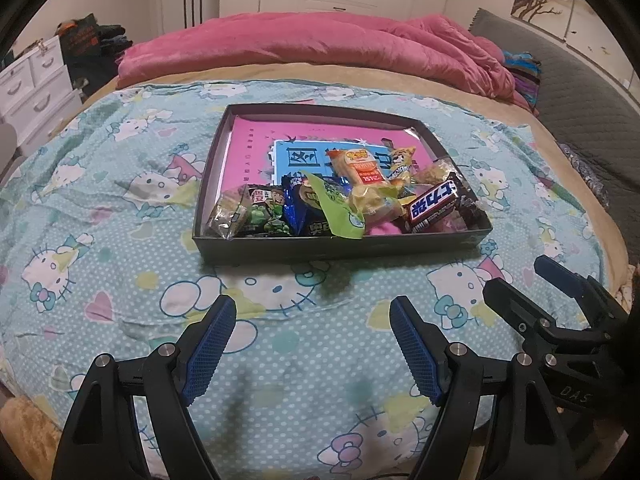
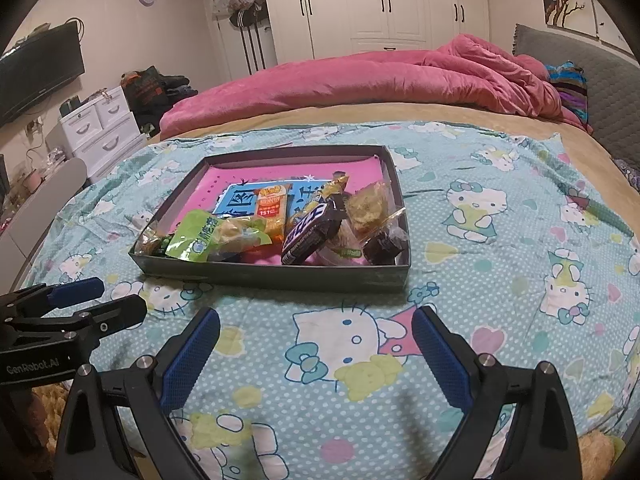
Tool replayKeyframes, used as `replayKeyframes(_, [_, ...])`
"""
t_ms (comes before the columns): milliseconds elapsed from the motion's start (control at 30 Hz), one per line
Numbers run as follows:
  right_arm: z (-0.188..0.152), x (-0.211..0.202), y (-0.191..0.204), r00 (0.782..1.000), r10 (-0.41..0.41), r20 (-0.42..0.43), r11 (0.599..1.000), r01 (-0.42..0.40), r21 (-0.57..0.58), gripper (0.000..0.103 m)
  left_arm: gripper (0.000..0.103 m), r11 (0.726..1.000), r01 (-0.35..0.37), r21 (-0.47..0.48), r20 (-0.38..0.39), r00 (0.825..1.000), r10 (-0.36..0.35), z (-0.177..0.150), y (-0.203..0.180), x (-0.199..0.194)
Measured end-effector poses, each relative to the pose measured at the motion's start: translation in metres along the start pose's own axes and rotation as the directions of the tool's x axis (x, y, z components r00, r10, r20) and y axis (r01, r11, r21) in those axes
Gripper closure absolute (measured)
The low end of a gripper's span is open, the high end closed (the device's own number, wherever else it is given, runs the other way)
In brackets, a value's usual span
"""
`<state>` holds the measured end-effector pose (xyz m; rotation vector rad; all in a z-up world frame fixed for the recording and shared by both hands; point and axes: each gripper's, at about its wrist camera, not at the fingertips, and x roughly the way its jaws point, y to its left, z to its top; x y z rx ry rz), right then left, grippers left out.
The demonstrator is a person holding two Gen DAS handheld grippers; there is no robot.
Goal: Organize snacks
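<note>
Snacks (image 1: 360, 196) in box, beyond open hand-held gripper (image 1: 312, 344).

Left claw (image 1: 312, 344) gaping, empty, angled down; right claw (image 2: 316, 354) likewise.

Shallow dark box (image 1: 280, 249) on a blue cartoon-cat blanket (image 1: 100, 208), pink lining inside. Snacks heaped along the near wall: green pea packet (image 1: 266, 210) at left, dark blue wrapper (image 1: 298, 204) beside it, lime-green packet (image 1: 340, 210) overlapping, orange packet (image 1: 362, 168) behind, dark chocolate bar (image 1: 434, 202) tilted at right. Left gripper (image 1: 312, 344) low in front, blue pads wide apart, nothing between. Right gripper (image 1: 532, 284) at the right edge, tips apart, near the box corner. Pink quilt (image 1: 320, 40) bunched behind
</note>
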<state>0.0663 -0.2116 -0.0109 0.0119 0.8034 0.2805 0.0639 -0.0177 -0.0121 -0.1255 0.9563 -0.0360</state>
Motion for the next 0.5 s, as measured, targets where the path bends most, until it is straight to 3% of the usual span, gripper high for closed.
replayKeyframes(367, [0.001, 0.002, -0.003, 1.000, -0.022, 0.002, 1.000, 0.022, 0.005, 0.006, 0.023, 0.998, 0.011, -0.065, 0.009, 1.000, -0.010, 0.004, 0.010, -0.002])
replayKeyframes(500, [0.001, 0.002, -0.009, 0.999, -0.042, 0.011, 0.999, 0.042, 0.019, 0.006, 0.023, 0.996, -0.046, -0.073, 0.037, 0.998, 0.049, 0.004, 0.016, -0.002])
